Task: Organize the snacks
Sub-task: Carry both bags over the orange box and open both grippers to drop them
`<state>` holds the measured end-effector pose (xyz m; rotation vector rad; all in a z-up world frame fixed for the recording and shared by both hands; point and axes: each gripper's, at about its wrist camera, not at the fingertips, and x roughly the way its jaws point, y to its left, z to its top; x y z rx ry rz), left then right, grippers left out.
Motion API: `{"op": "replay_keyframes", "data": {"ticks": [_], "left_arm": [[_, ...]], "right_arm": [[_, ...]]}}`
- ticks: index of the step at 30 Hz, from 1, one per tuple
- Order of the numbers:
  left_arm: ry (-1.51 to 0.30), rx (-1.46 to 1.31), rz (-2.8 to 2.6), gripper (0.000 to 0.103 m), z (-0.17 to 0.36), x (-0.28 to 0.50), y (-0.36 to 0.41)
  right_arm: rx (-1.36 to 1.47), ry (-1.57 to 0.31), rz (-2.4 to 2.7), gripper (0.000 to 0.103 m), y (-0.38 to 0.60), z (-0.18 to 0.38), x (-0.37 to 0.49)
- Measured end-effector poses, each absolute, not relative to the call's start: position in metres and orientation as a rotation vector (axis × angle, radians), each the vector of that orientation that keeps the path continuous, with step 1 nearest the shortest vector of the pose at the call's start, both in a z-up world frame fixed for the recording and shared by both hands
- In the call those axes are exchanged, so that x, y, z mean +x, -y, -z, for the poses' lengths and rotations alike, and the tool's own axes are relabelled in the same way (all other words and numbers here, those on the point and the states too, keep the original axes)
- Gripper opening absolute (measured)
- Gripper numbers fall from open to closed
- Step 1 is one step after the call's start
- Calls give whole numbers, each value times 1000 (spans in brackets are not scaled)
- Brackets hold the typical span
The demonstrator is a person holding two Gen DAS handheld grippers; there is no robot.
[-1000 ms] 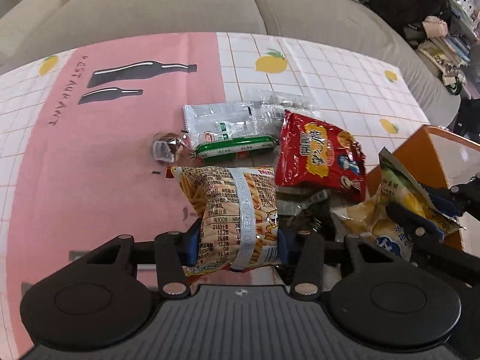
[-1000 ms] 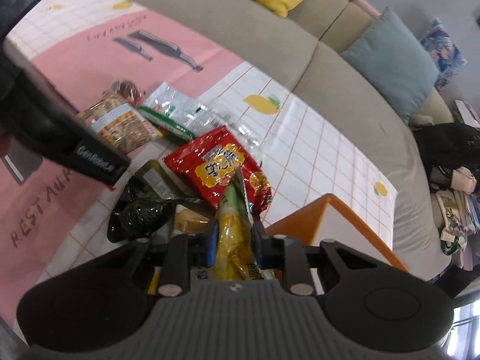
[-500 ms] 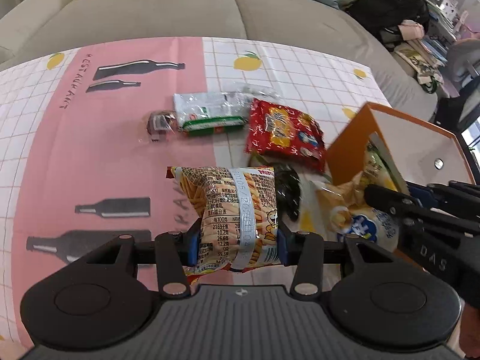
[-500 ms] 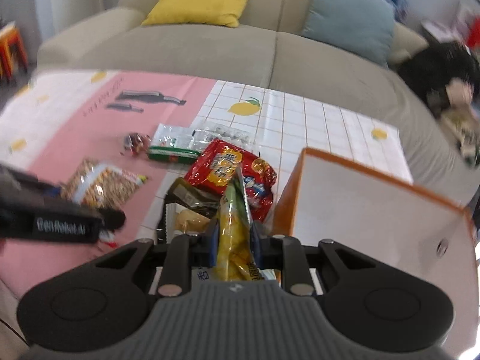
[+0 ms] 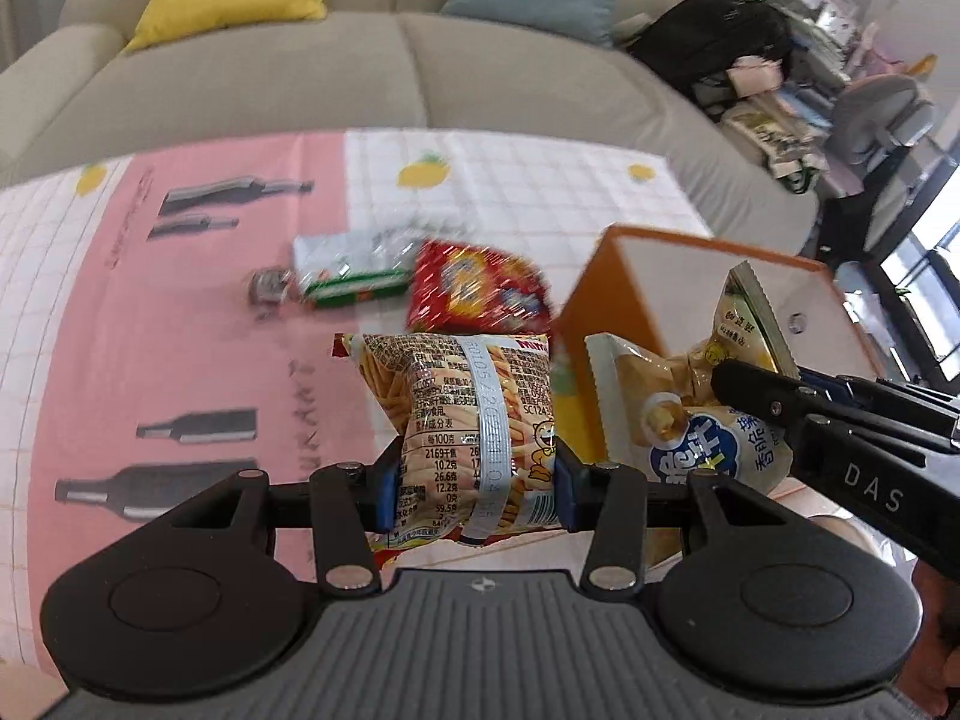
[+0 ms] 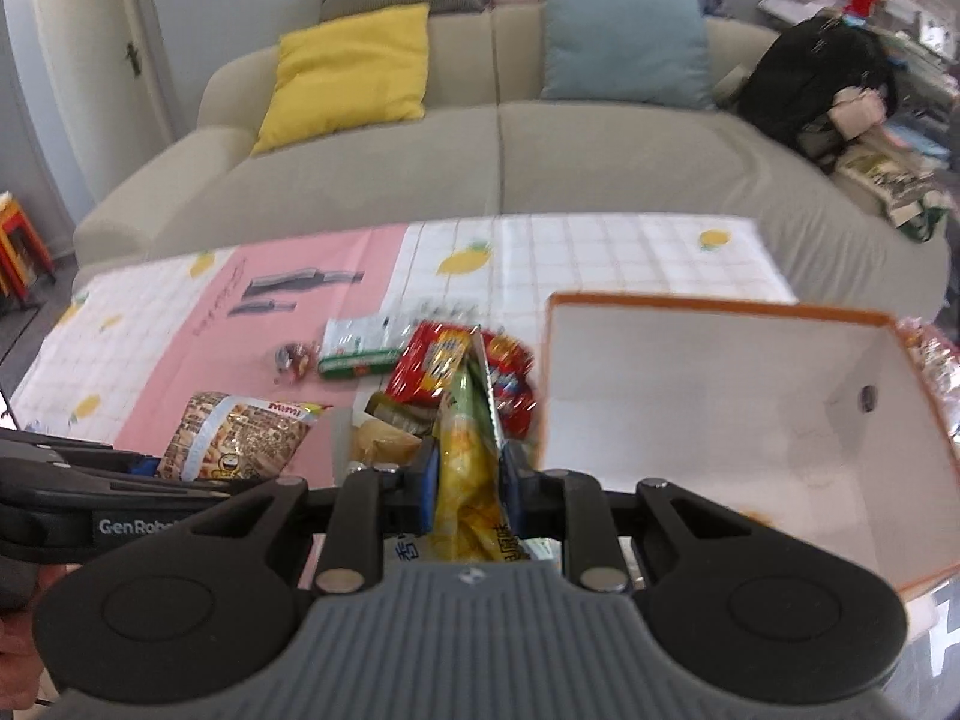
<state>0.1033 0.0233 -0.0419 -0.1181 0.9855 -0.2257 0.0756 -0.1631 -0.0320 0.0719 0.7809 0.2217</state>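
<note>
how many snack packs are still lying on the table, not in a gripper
At least 4: a red bag, a green-and-white pack beside it, a small shiny wrapped sweet further left, and a tan pack behind the right gripper. More may be hidden there.

At frame centre in my left view, the stick-snack bag (image 5: 474,426) shows its nutrition table: "2169", "10.2", "26.6", "12.2", "59.5", and "SC124" at its right edge. A red "Mimi" logo sits on that bag's top corner at lower left of my right view (image 6: 240,432). "DAS" is printed on the right gripper (image 5: 720,381) at lower right of the left view; "GenRobo", cut off, on the left gripper (image 6: 150,468) at lower left of the right view. The chip bag (image 5: 708,414) carries Chinese characters I can't make out.
</note>
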Motion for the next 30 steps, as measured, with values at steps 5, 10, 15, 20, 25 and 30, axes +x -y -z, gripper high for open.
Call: {"op": "replay_keyframes", "data": {"ticks": [5, 10, 15, 20, 25, 30], "left_arm": [[-929, -65, 317, 52, 21, 103, 10], [-892, -1, 408, 52, 8, 114, 47], [-883, 85, 480, 52, 7, 129, 85], [-891, 190, 547, 52, 17, 142, 120], [-933, 309, 588, 52, 33, 153, 148], [-988, 435, 625, 52, 50, 162, 167]], "right_arm": [[97, -718, -153, 19, 197, 10, 66], [106, -692, -58, 19, 235, 2, 66], [145, -703, 38, 19, 277, 6, 75], [184, -740, 77, 19, 300, 20, 95], [185, -778, 90, 19, 311, 34, 113], [143, -819, 97, 19, 312, 47, 134]]}}
